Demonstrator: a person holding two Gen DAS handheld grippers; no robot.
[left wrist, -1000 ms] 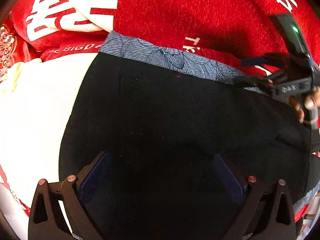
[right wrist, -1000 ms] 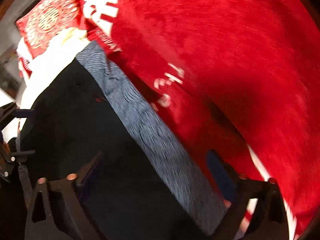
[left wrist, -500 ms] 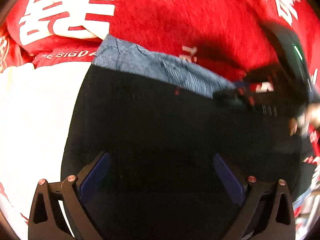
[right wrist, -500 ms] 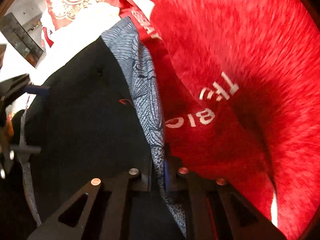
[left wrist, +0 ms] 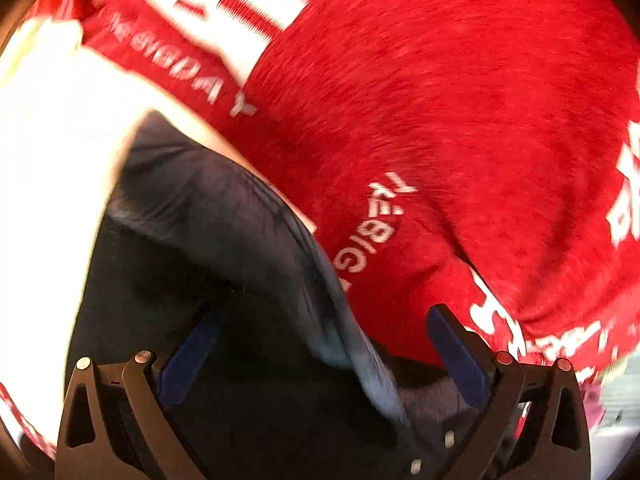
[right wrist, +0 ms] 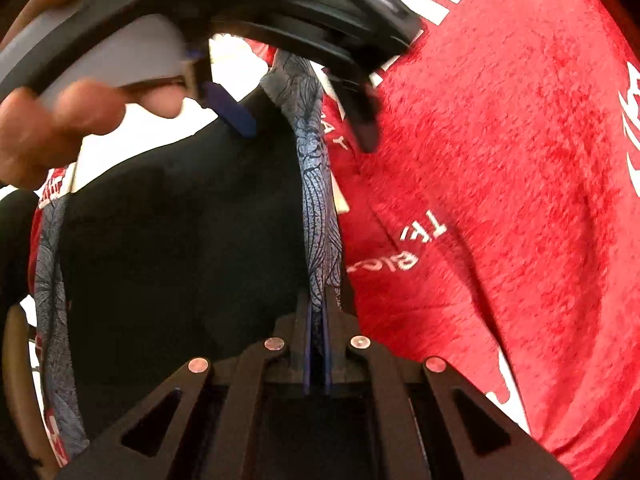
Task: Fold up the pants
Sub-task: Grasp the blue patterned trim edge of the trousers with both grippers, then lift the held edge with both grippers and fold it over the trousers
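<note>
Right gripper (right wrist: 317, 320) is clamped tight on the patterned grey-blue band (right wrist: 316, 208) of the black pants (right wrist: 180, 248), its two blue pads pinching the strip right at the near end of that edge, and the band runs straight away from the pinch toward the far side. The dark body of the pants spreads to the left of that band, and a second patterned strip shows down the far-left edge of the right wrist view. Everything lies on a red blanket (right wrist: 500, 168) with white lettering, which fills the right half of the scene, and a bright white patch of fabric (left wrist: 44, 168) sits to the left of the pants.

Left gripper (left wrist: 320, 344) hangs released, jaws spread wide, blue pads (left wrist: 188, 356) well apart with the band's edge (left wrist: 340, 320) passing between them, not pinched by either. In its view the black cloth fills the near left, the band cuts diagonally toward the near right, and the picture is smeared with motion blur. From the right wrist view that same left gripper (right wrist: 308, 128) sits at the far end of the pants, straddling the band, with the person's hand (right wrist: 52, 120) wrapped round its handle at the far left
</note>
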